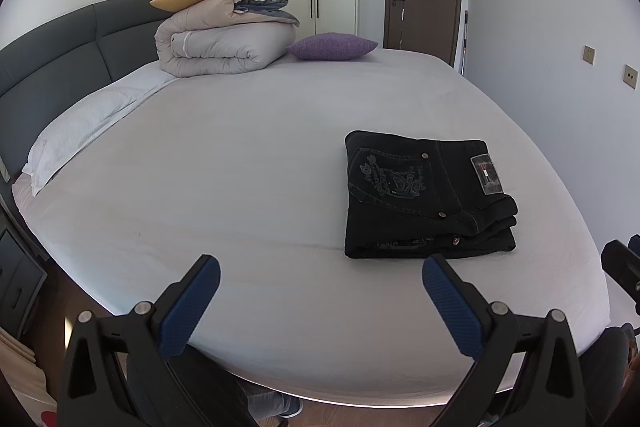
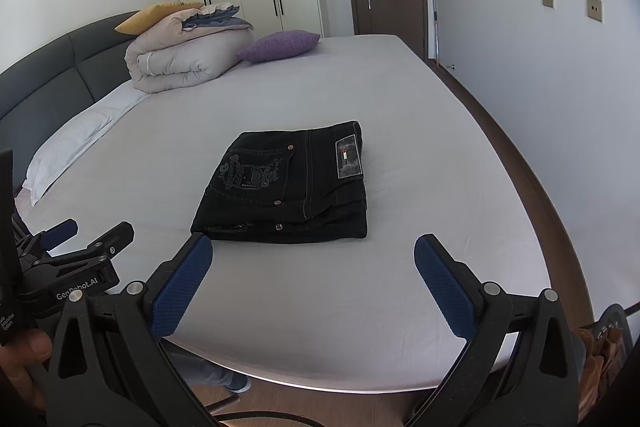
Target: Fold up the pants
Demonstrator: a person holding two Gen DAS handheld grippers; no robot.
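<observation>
Black pants (image 2: 288, 187), white bed sheet (image 2: 360, 87), purple cushion (image 2: 280, 45).

Bare bed (image 1: 240, 187) surrounds the folded pants (image 1: 424, 199); rolled duvet (image 1: 224, 47) lies well apart.
</observation>
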